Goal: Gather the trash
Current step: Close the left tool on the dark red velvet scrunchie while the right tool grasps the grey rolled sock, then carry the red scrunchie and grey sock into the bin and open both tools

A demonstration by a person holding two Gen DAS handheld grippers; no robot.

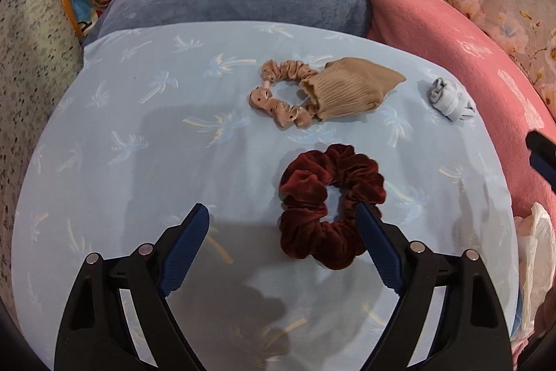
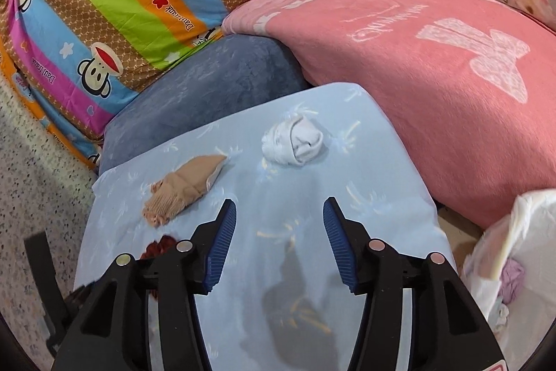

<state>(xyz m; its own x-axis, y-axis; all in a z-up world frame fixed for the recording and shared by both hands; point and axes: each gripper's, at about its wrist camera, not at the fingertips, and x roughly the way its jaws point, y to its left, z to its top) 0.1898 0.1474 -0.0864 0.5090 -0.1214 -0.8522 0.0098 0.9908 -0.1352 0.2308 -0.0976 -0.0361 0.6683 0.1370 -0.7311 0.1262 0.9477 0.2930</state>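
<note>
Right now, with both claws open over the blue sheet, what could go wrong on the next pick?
1. The left claw is off-centre: the maroon scrunchie sits by its right finger, so closing may only push it aside.
2. The beige sock overlaps the pink scrunchie; lifting one may drag the other.
3. The right claw has nothing between its fingers; closing short of the white sock could pinch the sheet.

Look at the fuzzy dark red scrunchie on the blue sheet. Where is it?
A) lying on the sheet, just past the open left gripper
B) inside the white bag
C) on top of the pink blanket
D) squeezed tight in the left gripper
A: the dark red scrunchie lies flat on the blue sheet, and the left gripper is open, its fingers not squeezing it.
</note>
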